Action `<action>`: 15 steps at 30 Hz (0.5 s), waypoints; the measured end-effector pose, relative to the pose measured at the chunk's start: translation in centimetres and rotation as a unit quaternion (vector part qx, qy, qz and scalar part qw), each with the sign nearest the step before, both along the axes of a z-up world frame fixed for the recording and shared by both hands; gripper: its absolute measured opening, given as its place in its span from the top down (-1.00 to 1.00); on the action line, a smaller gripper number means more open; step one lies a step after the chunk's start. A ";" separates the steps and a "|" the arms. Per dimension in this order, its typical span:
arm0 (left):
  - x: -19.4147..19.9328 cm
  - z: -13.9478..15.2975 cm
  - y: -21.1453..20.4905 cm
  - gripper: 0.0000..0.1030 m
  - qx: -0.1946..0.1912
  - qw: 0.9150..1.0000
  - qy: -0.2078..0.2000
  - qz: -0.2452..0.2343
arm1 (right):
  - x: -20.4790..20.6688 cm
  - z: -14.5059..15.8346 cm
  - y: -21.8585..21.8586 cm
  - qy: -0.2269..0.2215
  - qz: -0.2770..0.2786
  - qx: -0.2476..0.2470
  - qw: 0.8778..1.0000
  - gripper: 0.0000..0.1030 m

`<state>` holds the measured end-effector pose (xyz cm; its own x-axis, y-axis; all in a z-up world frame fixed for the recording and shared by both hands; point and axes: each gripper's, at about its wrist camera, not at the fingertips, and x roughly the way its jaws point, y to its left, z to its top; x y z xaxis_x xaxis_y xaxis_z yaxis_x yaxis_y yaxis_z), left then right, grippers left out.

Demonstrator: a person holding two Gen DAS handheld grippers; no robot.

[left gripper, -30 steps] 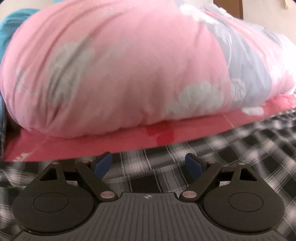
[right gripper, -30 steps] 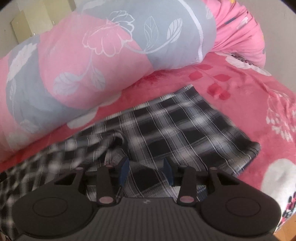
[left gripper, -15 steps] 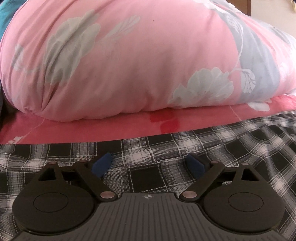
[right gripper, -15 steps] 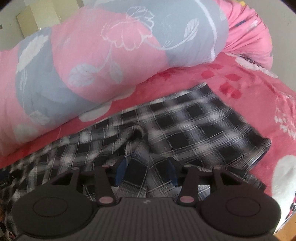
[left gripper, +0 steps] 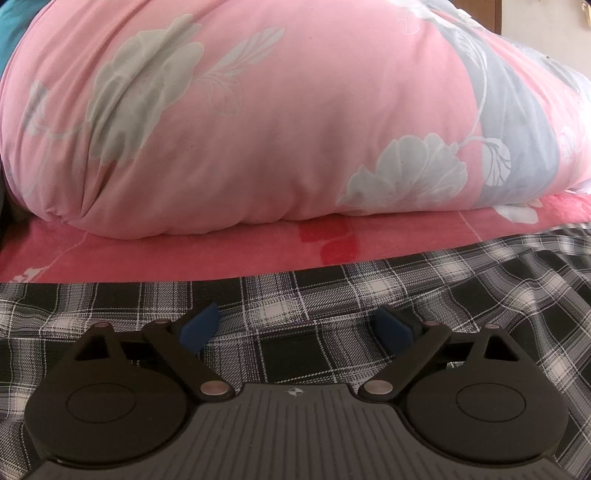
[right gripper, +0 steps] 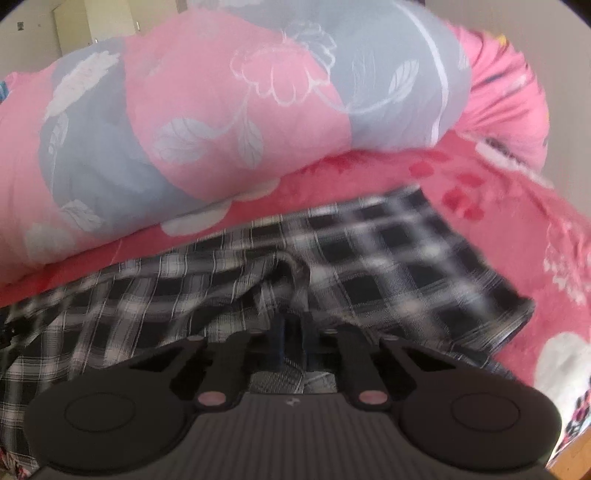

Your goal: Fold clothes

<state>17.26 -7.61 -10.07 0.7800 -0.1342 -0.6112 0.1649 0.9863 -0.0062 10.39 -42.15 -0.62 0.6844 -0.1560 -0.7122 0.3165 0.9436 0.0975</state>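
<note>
**Right gripper pinches plaid cloth while left gripper stands wide**

Grippers first, taken left to right. In the left wrist view, the left gripper [left gripper: 293,328] fills the bottom of the frame, its black linkage arms spread far to either side and its blue pads [left gripper: 199,328] standing well apart. Nothing sits between them; they hang just above the black-and-white plaid woven garment [left gripper: 332,295], which covers the lower half of that picture from edge to edge. Above the garment runs a strip of the pink-red floral bed sheet [left gripper: 184,247], and on it, across the whole upper half, rests the big puffy pink-and-grey flower-print duvet roll [left gripper: 258,110]. A sliver of teal fabric [left gripper: 11,22] shows in the upper left corner.

In the right wrist view, which is blurred, the right gripper [right gripper: 291,336] sits at bottom centre with its arms drawn in and its dark blue pads brought together on a raised fold of the plaid garment [right gripper: 369,266]. The cloth puckers into a ridge just above the pads, in the middle of the frame, while the rest lies spread from the lower left to the right of centre, where its edge ends on the bed sheet [right gripper: 517,229]. The duvet roll [right gripper: 221,122] lies across the upper left and centre, beyond the garment, and a pale wardrobe door [right gripper: 92,29] shows at the upper left. A ruffled bright pink cushion or pillow [right gripper: 509,103] sits at the upper right.
</note>
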 end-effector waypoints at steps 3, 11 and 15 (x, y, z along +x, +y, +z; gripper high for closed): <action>0.0 0.1 0.0 -0.81 0.001 1.000 0.000 0.000 | 0.0 0.6 -0.2 -0.008 -0.003 -0.005 1.000 0.91; 0.5 -0.2 -0.1 -0.82 0.001 1.000 0.001 -0.002 | -0.5 0.4 -0.7 -0.010 -0.024 -0.002 1.000 0.49; 0.6 -0.3 -0.1 -0.82 0.000 1.000 0.001 -0.001 | -1.6 0.0 -0.7 -0.014 -0.035 -0.006 0.999 0.09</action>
<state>17.91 -7.75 -10.37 0.7782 -0.1366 -0.6129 0.1672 0.9859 -0.0075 8.76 -42.80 -0.60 0.6916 -0.2126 -0.6903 0.3782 0.9208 0.0953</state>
